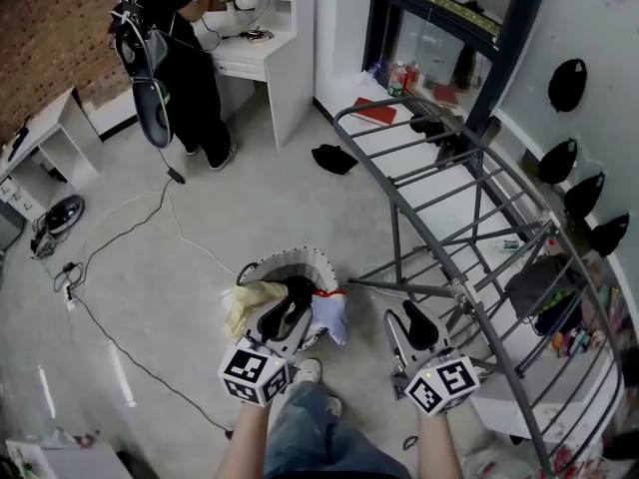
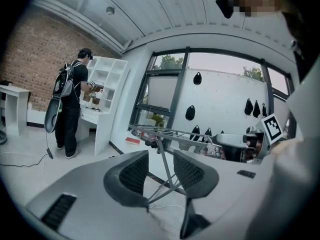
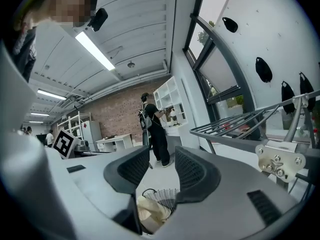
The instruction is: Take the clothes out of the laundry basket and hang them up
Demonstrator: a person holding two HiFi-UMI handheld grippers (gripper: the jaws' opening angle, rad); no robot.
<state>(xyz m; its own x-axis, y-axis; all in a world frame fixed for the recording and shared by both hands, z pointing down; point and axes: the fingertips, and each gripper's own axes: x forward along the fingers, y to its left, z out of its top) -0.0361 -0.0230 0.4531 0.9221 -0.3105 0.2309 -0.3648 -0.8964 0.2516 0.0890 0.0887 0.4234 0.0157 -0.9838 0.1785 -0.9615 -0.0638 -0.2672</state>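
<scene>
The round white laundry basket (image 1: 262,264) stands on the floor in front of me, with a yellow cloth (image 1: 250,303), a black garment (image 1: 299,287) and a white-and-blue garment (image 1: 330,314) in it. My left gripper (image 1: 287,309) hangs just over the basket's near side, open and empty. My right gripper (image 1: 416,317) is to the right of the basket, beside the grey drying rack (image 1: 449,198), also open with nothing between its jaws. The right gripper view shows the basket (image 3: 162,194) and the yellow cloth (image 3: 149,209) low beneath the right gripper (image 3: 162,158). Past the left gripper (image 2: 160,160), the left gripper view shows the rack (image 2: 165,136).
A person (image 1: 175,58) with a backpack stands at a white desk and shelf unit (image 1: 285,53) at the back left. A dark item (image 1: 334,158) lies on the floor near the rack. Cables (image 1: 120,238) trail across the floor on the left. Black hooks (image 1: 567,83) line the right wall.
</scene>
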